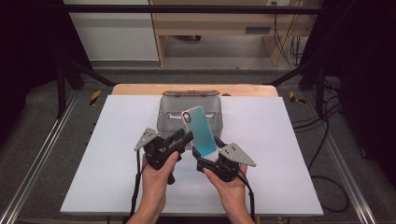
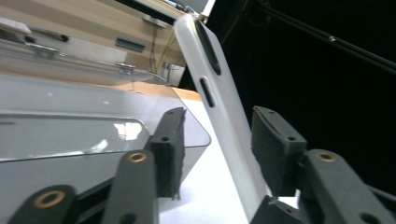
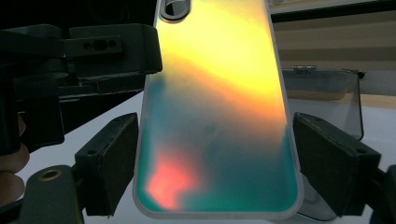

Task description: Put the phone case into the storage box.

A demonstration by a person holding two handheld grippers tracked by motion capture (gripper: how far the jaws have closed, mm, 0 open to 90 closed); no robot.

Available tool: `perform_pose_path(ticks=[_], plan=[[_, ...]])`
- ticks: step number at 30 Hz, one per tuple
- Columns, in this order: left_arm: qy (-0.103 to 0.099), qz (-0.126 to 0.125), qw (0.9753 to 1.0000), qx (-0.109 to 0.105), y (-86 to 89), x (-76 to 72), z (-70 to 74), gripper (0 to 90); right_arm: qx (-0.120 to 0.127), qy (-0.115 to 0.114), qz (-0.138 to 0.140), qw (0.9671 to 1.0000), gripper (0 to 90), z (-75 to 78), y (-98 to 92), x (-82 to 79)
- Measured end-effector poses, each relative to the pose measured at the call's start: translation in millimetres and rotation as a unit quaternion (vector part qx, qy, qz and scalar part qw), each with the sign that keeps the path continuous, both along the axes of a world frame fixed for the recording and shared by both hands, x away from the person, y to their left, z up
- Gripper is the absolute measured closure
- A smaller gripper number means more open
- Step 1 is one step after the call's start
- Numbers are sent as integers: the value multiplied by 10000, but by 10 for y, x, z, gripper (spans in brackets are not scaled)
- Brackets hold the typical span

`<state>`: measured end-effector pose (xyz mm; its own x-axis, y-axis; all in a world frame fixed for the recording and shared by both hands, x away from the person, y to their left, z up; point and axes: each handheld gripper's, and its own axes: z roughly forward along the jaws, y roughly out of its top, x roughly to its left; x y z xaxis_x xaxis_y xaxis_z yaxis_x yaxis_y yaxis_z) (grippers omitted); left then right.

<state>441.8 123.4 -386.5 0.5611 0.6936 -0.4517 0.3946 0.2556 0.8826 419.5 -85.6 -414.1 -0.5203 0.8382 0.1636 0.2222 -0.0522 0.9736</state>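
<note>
High view: a person's two hands came in over the near edge of the white tabletop [image 1: 280,140], one gripper in each. The phone case [image 1: 201,130], teal with a pale pink rim, stood tilted up off the board around the middle, its camera cutout at the top left. Right gripper [image 1: 200,157] sat at the case's lower end, jaws either side of it. Left gripper [image 1: 187,136] was just beside the case's left edge, jaws pointing at it. A clear plastic box [image 1: 168,116] with its hinged lid [image 1: 189,94] sat behind the case, toward the far edge of the tabletop, centred.

Left gripper view: the case [image 2: 224,116] showed edge-on, white side wall with button slots, running up between the two black jaws. Jaws stood wide; the right pad lay near the wall, the left pad well clear. Contact could not be confirmed. Clear box [image 2: 70,121] lay to the left behind the jaws.

Right gripper view: the case's back [image 3: 219,116] showed iridescent yellow, teal and a red patch. It sat between the jaws with both pads [image 3: 112,158] at or just off its side edges; whether they were clamped I could not tell. The left gripper [image 3: 107,51] hung at upper left by the case's edge. The clear box [image 3: 327,98] was behind at right.
</note>
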Motion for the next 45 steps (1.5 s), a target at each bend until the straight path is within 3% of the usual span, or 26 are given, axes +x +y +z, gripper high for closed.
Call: perform_pose_path(ticks=[7,16,19,23,31,32,33,35,40,41,44,45], plan=[[188,-6,9997,-172,-52,2,-37,683,-5,-22,-94,10000,175,-22,19,-10],[363,50,9987,-353,-72,-6,-82,723,-12,-3,-156,9999,174,-59,50,-19],[467,-32,9978,-465,-51,7,-109,742,-13,66,-162,9998,174,-93,62,-24],[454,-148,9974,-534,-50,5,-106,781,-7,145,-159,9998,173,-129,72,-12],[330,-283,9982,-423,-23,7,-88,808,192,253,2,9995,174,-145,56,14],[298,-263,9986,-357,-20,7,-87,812,227,235,79,9994,237,-144,52,16],[294,-294,9985,-353,-10,13,-88,811,195,169,168,9995,248,-142,56,11],[302,-304,9984,-364,-3,17,-89,812,45,81,153,9998,185,-139,77,-8],[236,-230,9991,-252,51,42,-57,812,-10,144,223,9996,108,-144,60,-16],[210,-190,9994,-201,81,57,-41,811,-173,30,204,9996,87,-138,39,-23],[212,-162,9995,-147,117,72,-24,811,-291,22,186,9994,78,-137,10,-16],[245,-161,9995,-85,152,78,-10,811,-556,38,152,9983,78,-151,-23,10]])
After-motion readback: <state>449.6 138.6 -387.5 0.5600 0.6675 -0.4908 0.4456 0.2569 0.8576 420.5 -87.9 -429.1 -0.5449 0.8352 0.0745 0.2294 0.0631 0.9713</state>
